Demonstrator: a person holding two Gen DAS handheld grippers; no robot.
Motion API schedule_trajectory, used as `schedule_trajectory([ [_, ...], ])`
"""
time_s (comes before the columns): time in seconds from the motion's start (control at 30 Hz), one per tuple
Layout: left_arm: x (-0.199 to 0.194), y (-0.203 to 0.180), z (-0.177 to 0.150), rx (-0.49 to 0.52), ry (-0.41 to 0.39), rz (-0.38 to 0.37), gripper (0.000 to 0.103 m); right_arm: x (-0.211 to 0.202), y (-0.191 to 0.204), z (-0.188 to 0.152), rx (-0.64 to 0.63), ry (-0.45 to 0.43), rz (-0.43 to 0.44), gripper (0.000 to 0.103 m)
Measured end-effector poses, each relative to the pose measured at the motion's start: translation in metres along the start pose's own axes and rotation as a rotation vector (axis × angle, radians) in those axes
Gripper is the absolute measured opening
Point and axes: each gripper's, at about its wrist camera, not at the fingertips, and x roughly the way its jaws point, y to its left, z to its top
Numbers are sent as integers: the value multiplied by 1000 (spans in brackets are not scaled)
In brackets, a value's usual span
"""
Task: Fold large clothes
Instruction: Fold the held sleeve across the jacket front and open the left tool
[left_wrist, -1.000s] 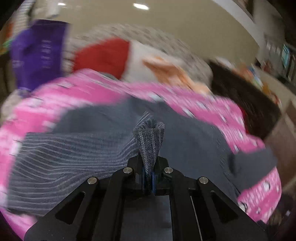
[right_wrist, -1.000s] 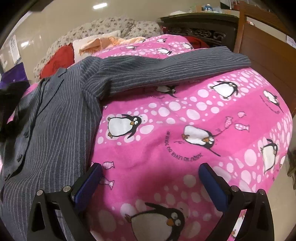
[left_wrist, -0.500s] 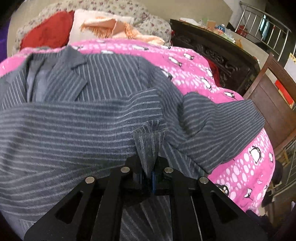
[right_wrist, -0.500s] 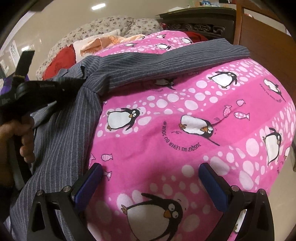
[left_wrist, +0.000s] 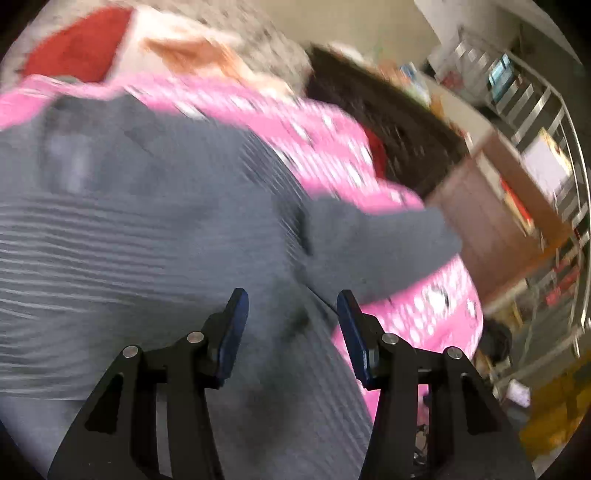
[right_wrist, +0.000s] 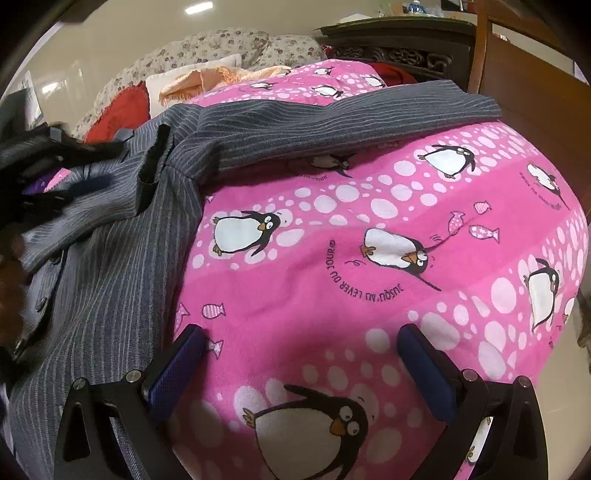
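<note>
One grey pinstriped jacket (right_wrist: 122, 266), spread on a pink penguin blanket (right_wrist: 369, 258). Lay with body running lengthwise from near edge toward pillows, along left side of right wrist view. One sleeve (right_wrist: 332, 118) stretched crosswise to the right, cuff end near a wooden headboard (right_wrist: 524, 92); other sleeve folded back over the chest. Blurred in left wrist view, same jacket (left_wrist: 147, 240) filling the lower left, sleeve (left_wrist: 376, 240) reaching right over the pink blanket (left_wrist: 314, 147).

Left gripper (left_wrist: 291, 321) hung over the jacket body, jaws parted, nothing between the blue pads. Right gripper (right_wrist: 303, 369) held above bare blanket just beside the jacket's edge, jaws spread wide, gripping nothing.

Beyond: red cushion (right_wrist: 122, 114), cream pillow with orange fringe (right_wrist: 207, 79), floral pillows (right_wrist: 221, 42), dark carved cabinet (right_wrist: 399, 48).
</note>
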Motion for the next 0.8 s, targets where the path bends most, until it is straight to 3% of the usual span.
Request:
schedule_trajectory([
  [0.1,-55,42,16,-36,-131,148,48,0,2,0,-6,2,-6,103],
  [0.2,-98,96,23,-70,-227,390,48,1,3,0,-9,4,-10,103],
  [0.3,-111,156,21,-176,-211,589,47,1,3,0,-14,5,-14,103],
  [0.33,-108,173,15,-219,-176,615,47,1,3,0,-15,5,-15,103],
  [0.4,-90,199,3,-287,-53,613,47,1,3,0,-14,7,-15,103],
  [0.43,-86,201,-1,-278,-44,620,47,1,3,0,-13,8,-16,103],
  [0.53,-95,183,-1,-212,-107,610,47,-7,8,9,-38,-3,-41,97],
  [0.63,-105,173,-6,-195,-163,588,47,-40,32,41,-119,-177,-5,97],
  [0.7,-108,172,-13,-197,-186,592,47,-51,66,69,-228,-258,107,101],
  [0.77,-108,172,-31,-200,-193,595,47,-40,101,91,-328,-223,255,101],
  [0.8,-107,175,-41,-194,-194,598,48,-30,118,99,-363,-189,302,96],
])
